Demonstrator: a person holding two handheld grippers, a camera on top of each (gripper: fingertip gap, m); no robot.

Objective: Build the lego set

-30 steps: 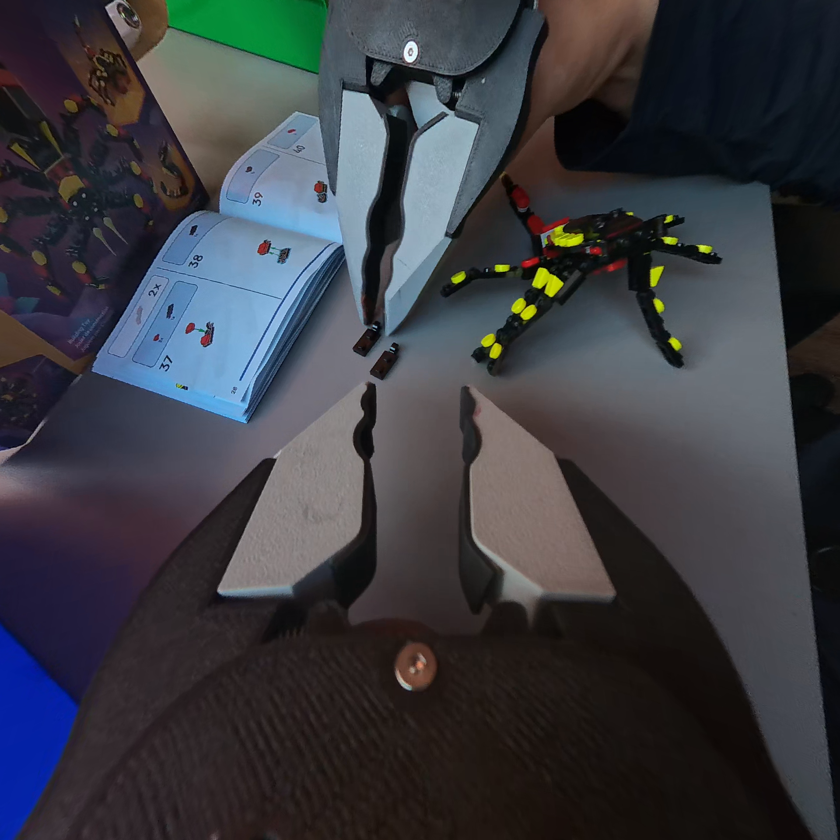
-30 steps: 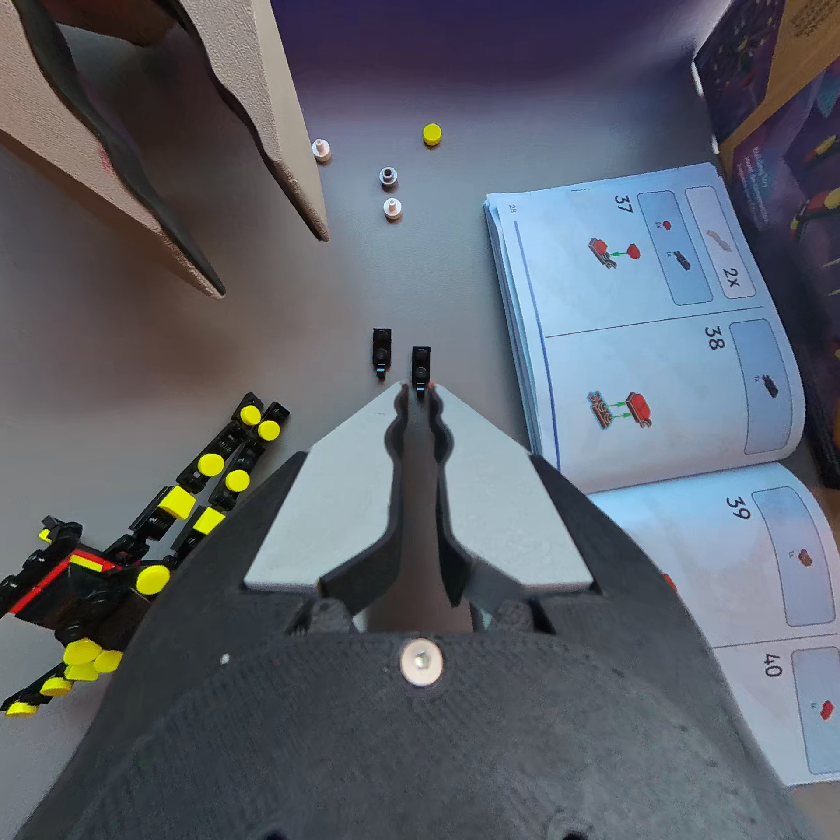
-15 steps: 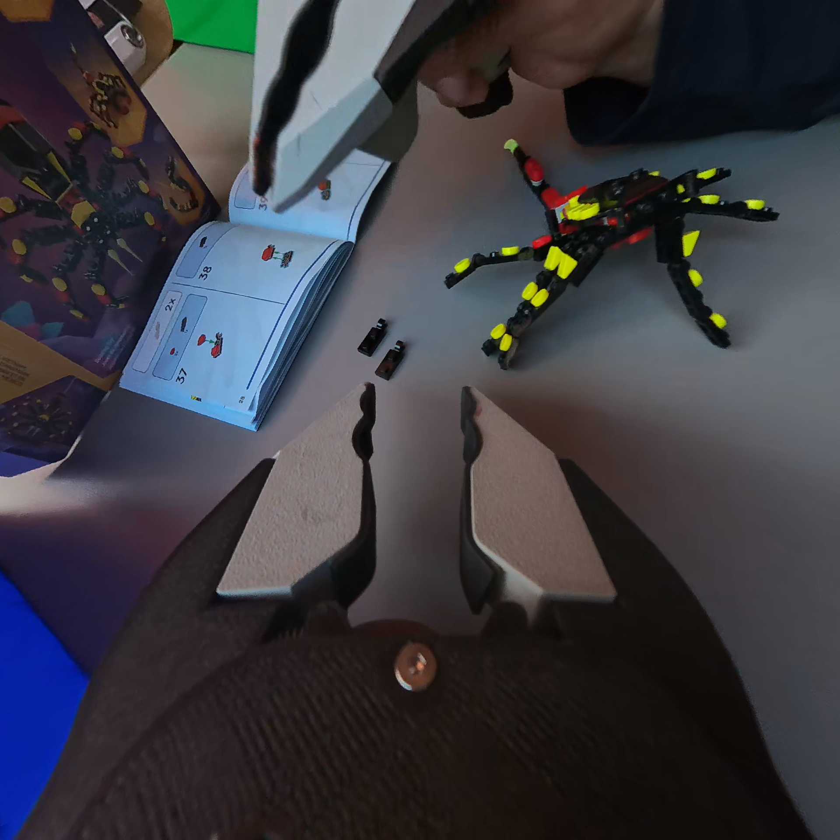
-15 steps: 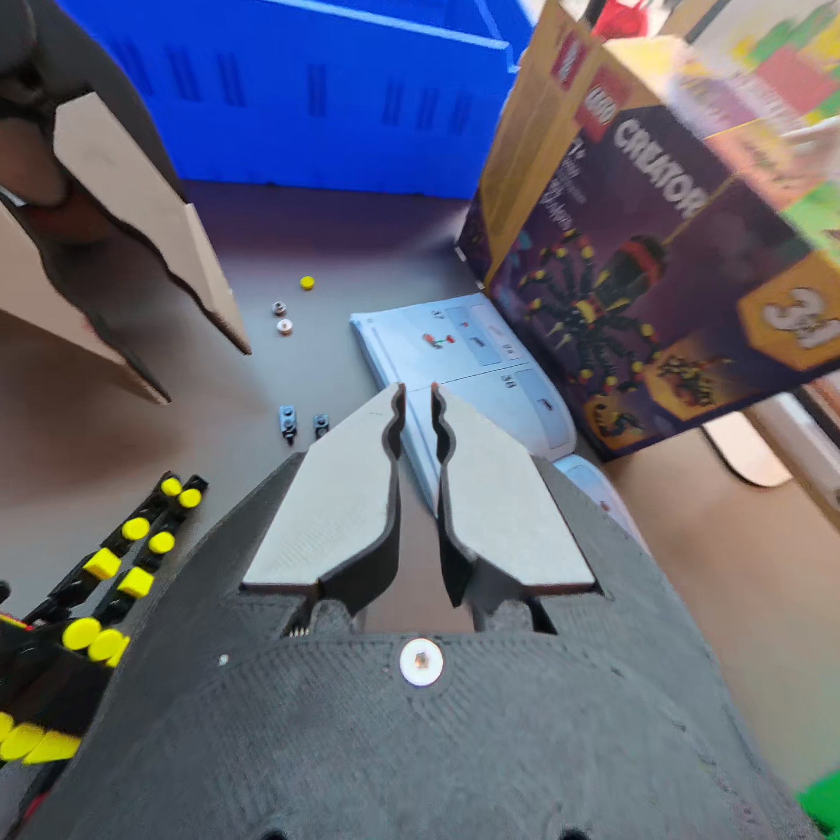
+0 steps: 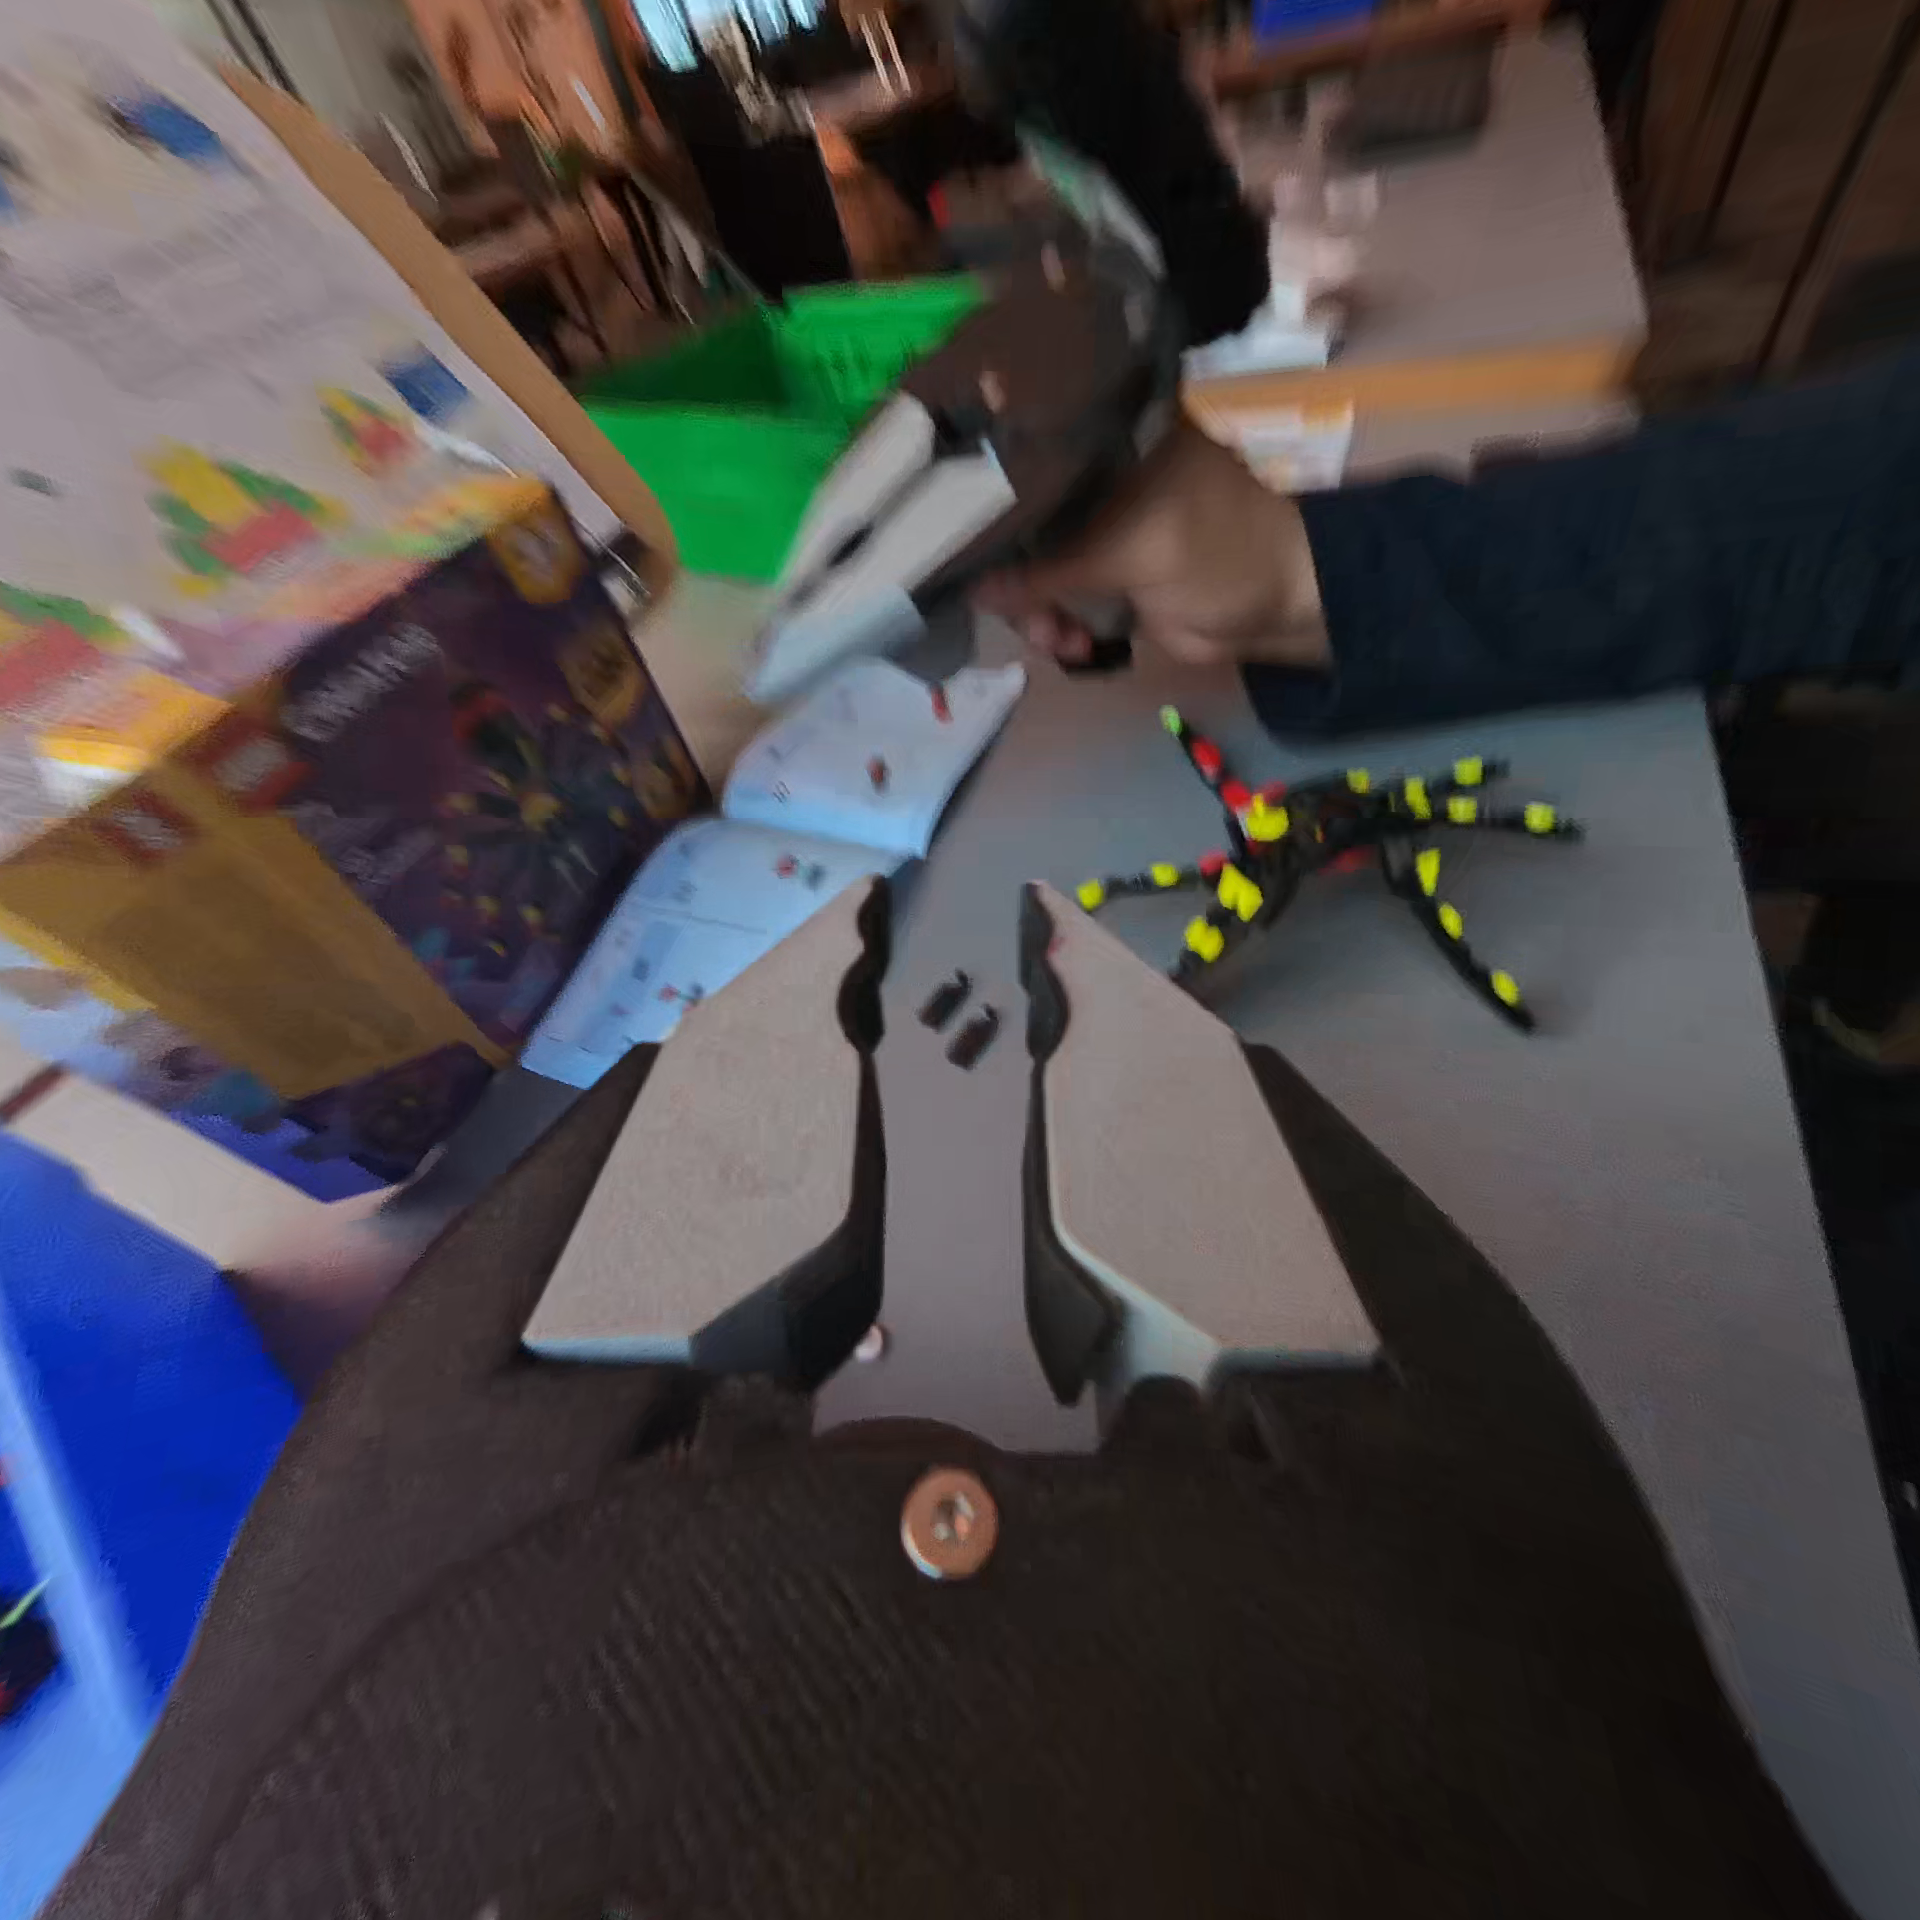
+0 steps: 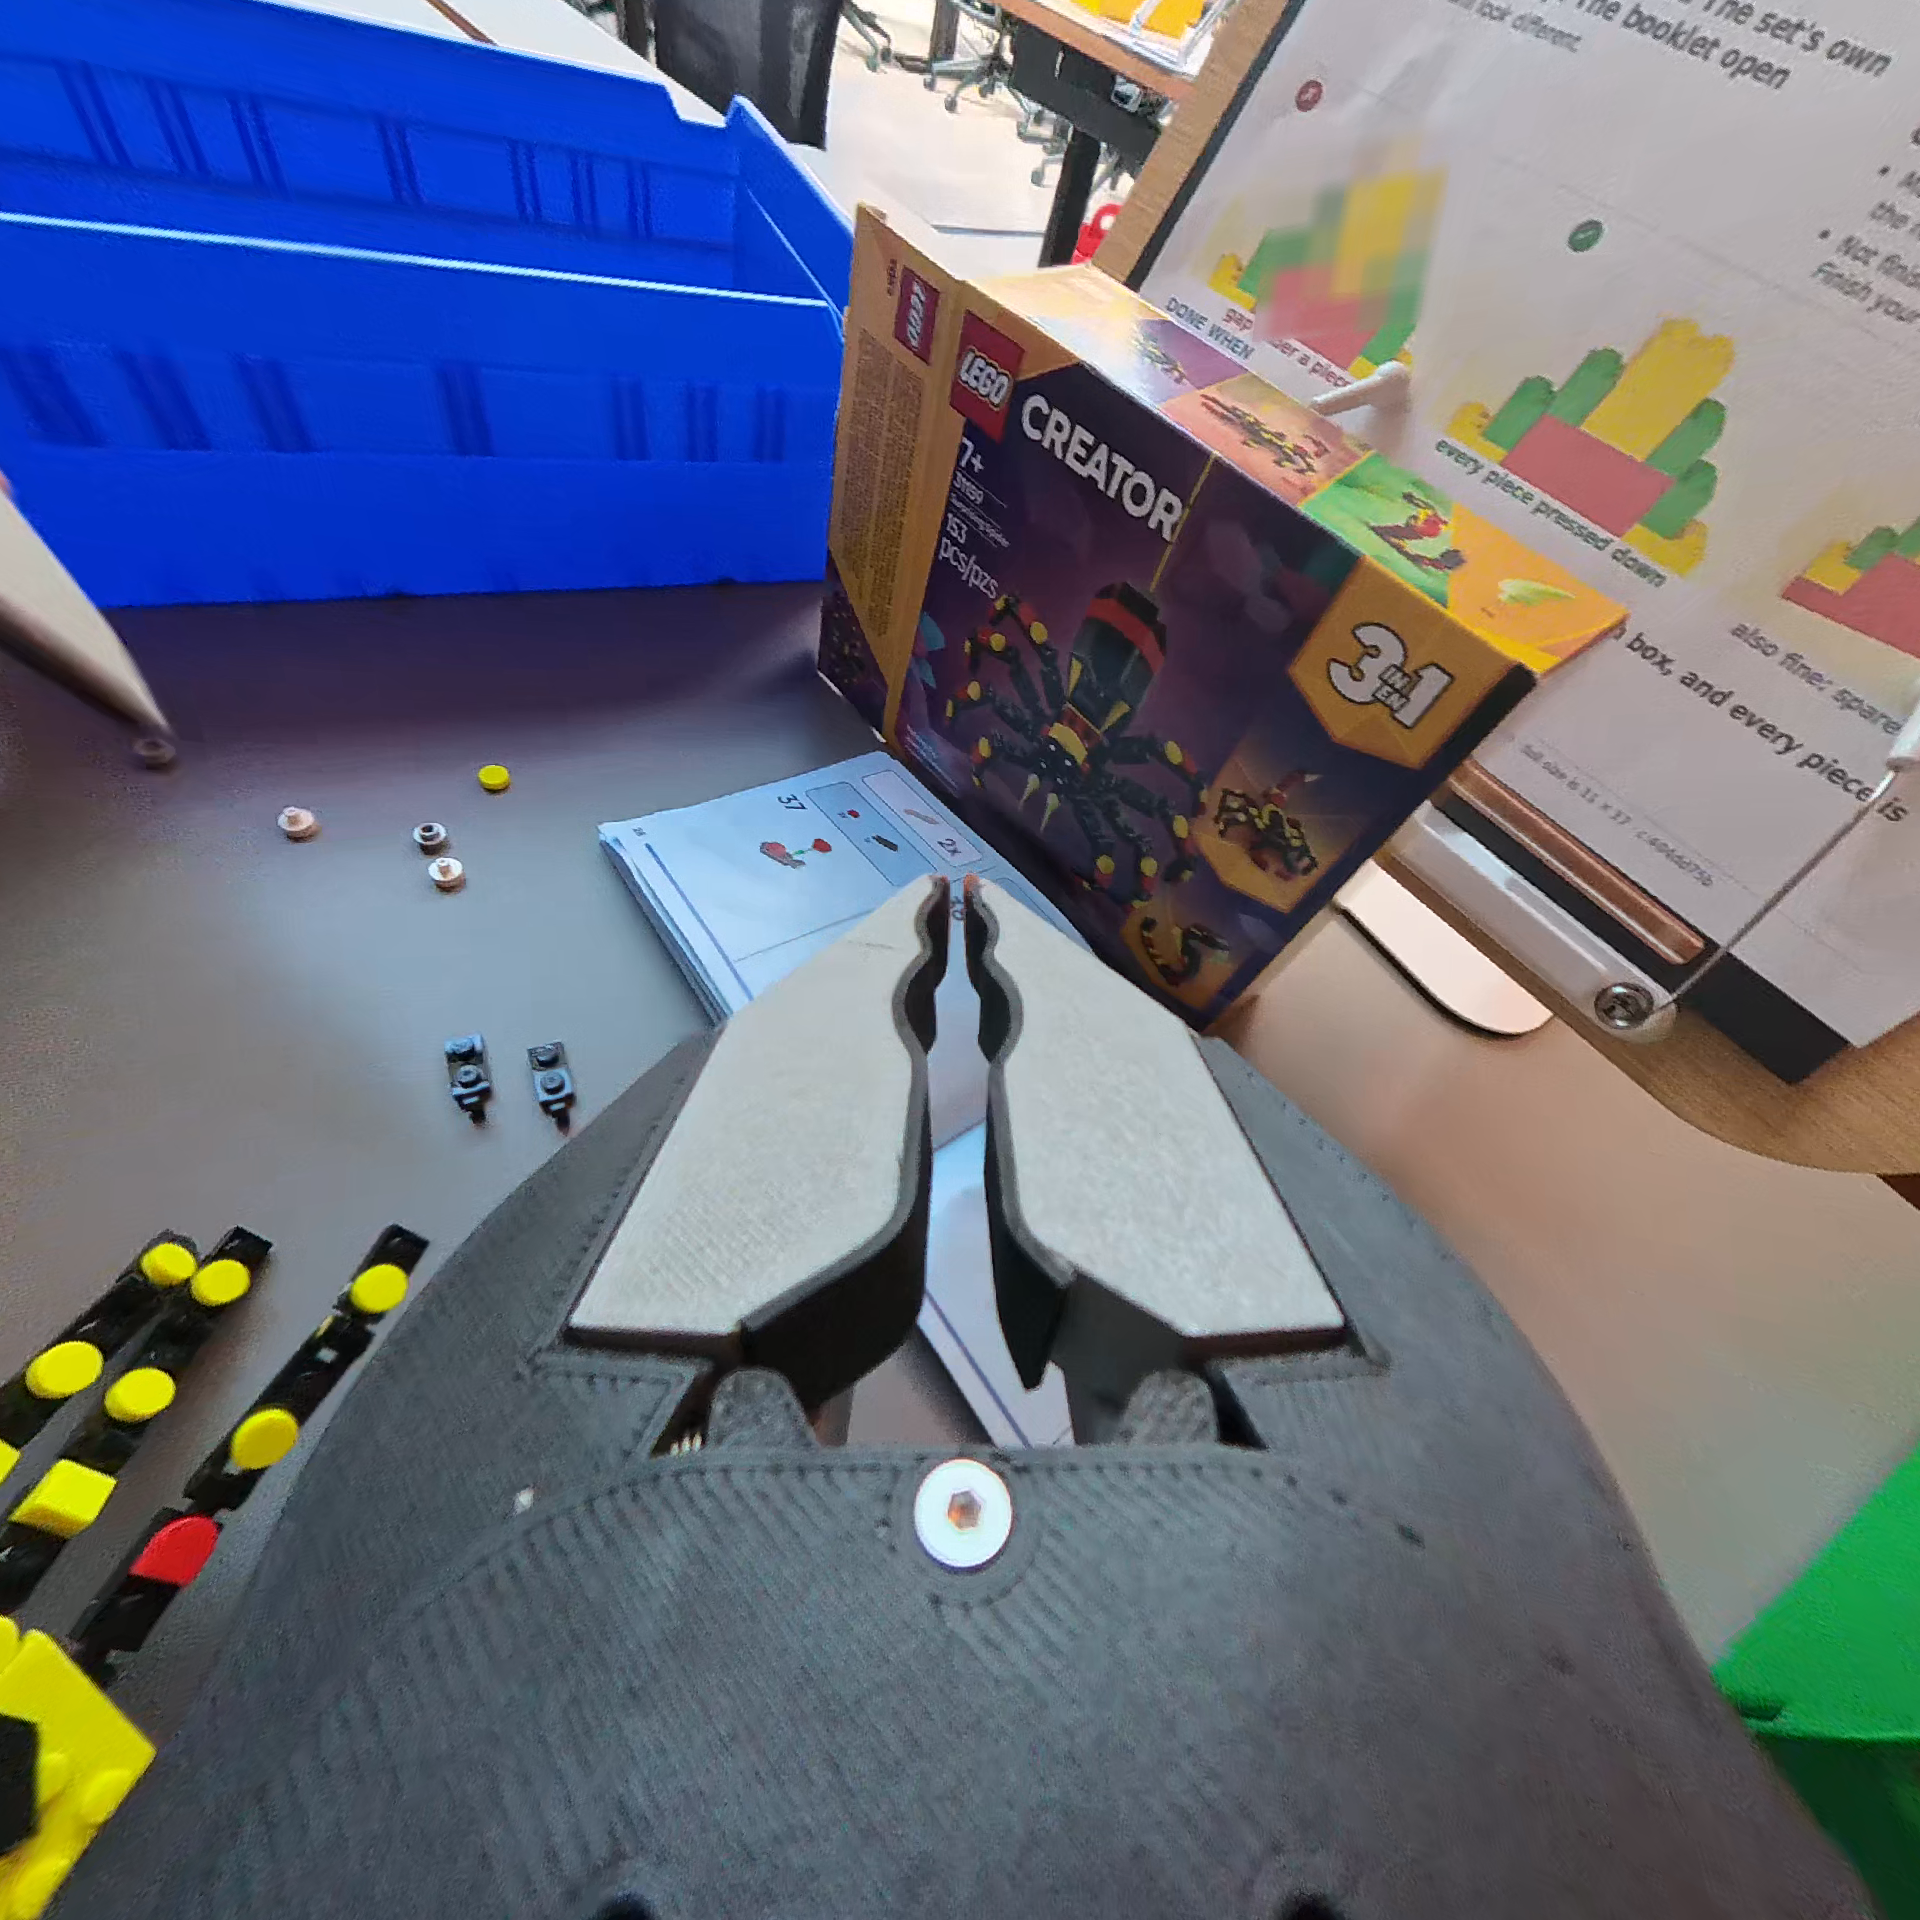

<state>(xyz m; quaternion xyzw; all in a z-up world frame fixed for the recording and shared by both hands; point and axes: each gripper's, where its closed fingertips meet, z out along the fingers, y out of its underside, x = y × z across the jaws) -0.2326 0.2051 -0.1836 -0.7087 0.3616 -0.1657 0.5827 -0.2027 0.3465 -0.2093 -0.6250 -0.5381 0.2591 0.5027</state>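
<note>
The left claw (image 5: 954, 914) hangs above the grey counter (image 5: 1455, 1195) with its jaws parted by a moderate gap and nothing between them; seen through that gap, just beyond the tips, lie two small black pieces (image 5: 958, 1018) side by side. Ahead and to the right of this claw stands the spider (image 5: 1320, 862) — black, with yellow studs and some red — on its legs, well apart from the two pieces. To the left of the tips the open booklet (image 5: 727, 894) lies flat, and left of that stands the box (image 5: 436, 790), blurred in this view. Farther ahead, the right claw (image 5: 821, 623) is held in a hand (image 5: 1195, 561) above the booklet's far page, off the counter. In its own view the right claw (image 6: 954, 885) is nearly closed, only a thin slit between the tips, holding nothing — it points over the booklet (image 6: 748, 883) toward the box (image 6: 1143, 644). To its left the two black pieces (image 6: 509, 1075) lie on the counter (image 6: 260, 987), and beyond them are scattered four small round studs: one yellow (image 6: 495, 777), the others pale or grey (image 6: 431, 836). The spider's legs (image 6: 156, 1351) lie at the near left, and a blue bin (image 6: 395, 343) stands far left behind.
</note>
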